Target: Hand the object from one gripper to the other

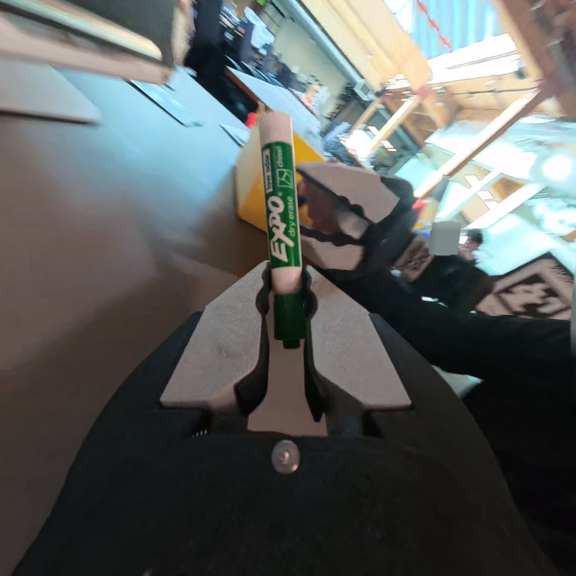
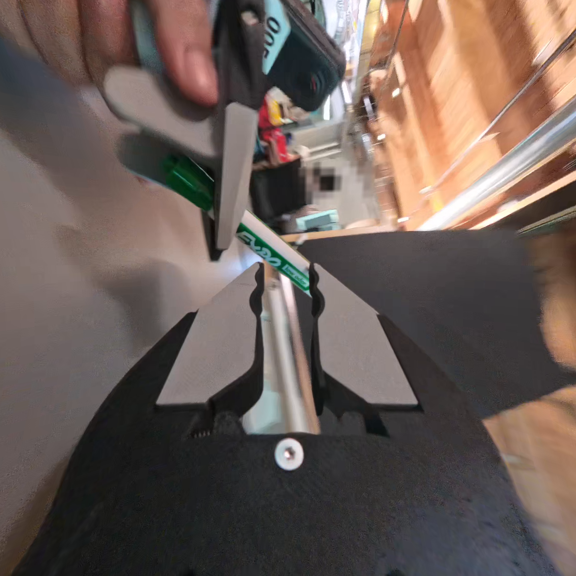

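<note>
A dry-erase marker (image 1: 282, 199) with a white body, green label and green cap stands upright in my left gripper (image 1: 286, 280), which is shut on it at the cap end. My right gripper (image 1: 302, 208) is open, its tips just right of the marker's body. In the right wrist view my right gripper (image 2: 286, 268) is open, and the marker (image 2: 271, 249) slants down so its white end lies between the tips, close to the right finger. The left gripper (image 2: 218, 246) holds the green cap (image 2: 187, 180) above and to the left.
A person's hand (image 2: 187, 46) grips the left gripper under its black camera (image 2: 305, 62). A yellow box (image 1: 249, 193) sits on the tan table (image 1: 93, 249) behind the marker. A metal rail (image 2: 286, 358), a black mat (image 2: 436, 296) and wooden shelving (image 2: 467, 93) lie beyond.
</note>
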`<state>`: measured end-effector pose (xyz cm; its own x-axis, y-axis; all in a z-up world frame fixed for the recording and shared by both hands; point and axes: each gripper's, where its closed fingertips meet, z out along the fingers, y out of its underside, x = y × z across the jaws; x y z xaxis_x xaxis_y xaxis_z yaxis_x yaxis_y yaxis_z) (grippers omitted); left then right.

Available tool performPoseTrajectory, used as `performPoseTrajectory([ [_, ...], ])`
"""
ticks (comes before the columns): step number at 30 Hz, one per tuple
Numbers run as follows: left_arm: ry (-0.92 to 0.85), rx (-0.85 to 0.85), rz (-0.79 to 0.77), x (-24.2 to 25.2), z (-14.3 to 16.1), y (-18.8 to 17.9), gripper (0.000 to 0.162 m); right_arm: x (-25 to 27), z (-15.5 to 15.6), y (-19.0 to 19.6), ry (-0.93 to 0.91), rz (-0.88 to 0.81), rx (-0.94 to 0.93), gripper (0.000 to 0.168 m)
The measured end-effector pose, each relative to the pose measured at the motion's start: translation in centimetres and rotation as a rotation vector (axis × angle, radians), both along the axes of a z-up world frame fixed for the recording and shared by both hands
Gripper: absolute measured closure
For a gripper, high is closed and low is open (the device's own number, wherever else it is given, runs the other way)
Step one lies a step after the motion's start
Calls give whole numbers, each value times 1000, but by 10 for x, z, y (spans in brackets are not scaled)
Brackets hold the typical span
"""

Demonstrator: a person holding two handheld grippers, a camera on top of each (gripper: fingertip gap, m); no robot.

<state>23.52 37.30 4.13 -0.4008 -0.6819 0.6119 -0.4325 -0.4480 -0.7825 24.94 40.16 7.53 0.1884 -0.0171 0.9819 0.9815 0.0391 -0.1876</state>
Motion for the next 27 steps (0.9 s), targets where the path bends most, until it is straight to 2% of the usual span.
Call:
performPoseTrajectory([
  [2, -47, 138, 109, 2, 4, 21, 146, 2, -9, -2, 266, 74, -132, 143],
  [4, -120, 249, 216, 2, 16, 38, 146, 5, -6, -3, 461, 112, -180, 140],
  [5, -129, 374, 285, 2, 16, 50, 147, 5, -3, -4, 551, 143, -190, 138],
  [7, -103, 791, 448, -2, 10, 81, 147, 6, 6, -7, 689, 190, -197, 131],
  [10, -87, 1367, 579, -9, 11, 104, 146, 7, 20, -13, 802, 237, -181, 124],
  [13, -140, 1737, 563, -7, 15, 98, 146, 7, 18, -12, 848, 230, -212, 119],
  [15, -191, 1933, 498, -4, 13, 91, 147, 10, 11, -9, 777, 179, -215, 116],
  [19, -257, 2043, 408, 1, 8, 77, 146, 11, -13, -5, 489, 56, -245, 116],
  [24, -289, 2014, 210, 4, -12, 45, 146, 9, -39, 6, 202, -54, -235, 116],
  [25, -280, 1982, 198, 4, -14, 40, 146, 7, -45, 7, 156, -57, -247, 126],
  [26, -255, 1927, 161, 4, -21, 36, 146, 6, -51, 7, 106, -64, -261, 144],
  [27, -233, 1877, 160, 4, -23, 35, 145, 7, -53, 7, 73, -74, -270, 151],
])
